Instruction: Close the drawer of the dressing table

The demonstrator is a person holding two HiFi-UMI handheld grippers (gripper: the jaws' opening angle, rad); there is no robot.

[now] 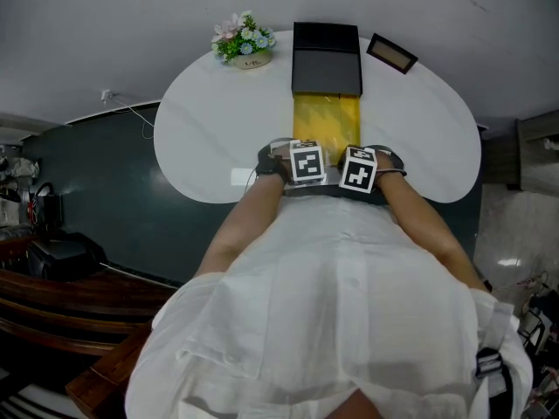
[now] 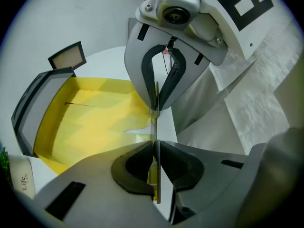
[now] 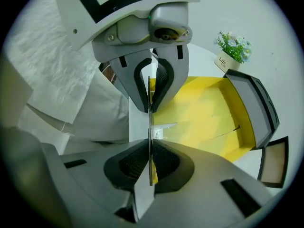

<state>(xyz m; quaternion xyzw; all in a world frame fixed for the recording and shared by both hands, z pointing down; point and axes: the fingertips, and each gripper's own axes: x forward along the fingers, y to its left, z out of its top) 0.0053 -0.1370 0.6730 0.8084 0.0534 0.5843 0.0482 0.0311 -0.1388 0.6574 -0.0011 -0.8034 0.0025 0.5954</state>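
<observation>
At the near edge of the table (image 1: 201, 138), left gripper (image 2: 156, 139) and right gripper (image 3: 150, 139) clamp the lip (image 2: 155, 122) of the open drawer (image 1: 326, 116): grasp looks made; next, an even push inward.

A: Back left?
B: Flowers (image 1: 243, 33) in a small pot (image 1: 251, 60), lettered "Life".
A: Back right?
B: Frame (image 1: 391, 53), lying askew, well apart from the flowers.
A: Lower down?
B: Thin cable (image 1: 131, 109) over dark floor (image 1: 96, 182); brown wood (image 1: 52, 308) at lower left.
</observation>
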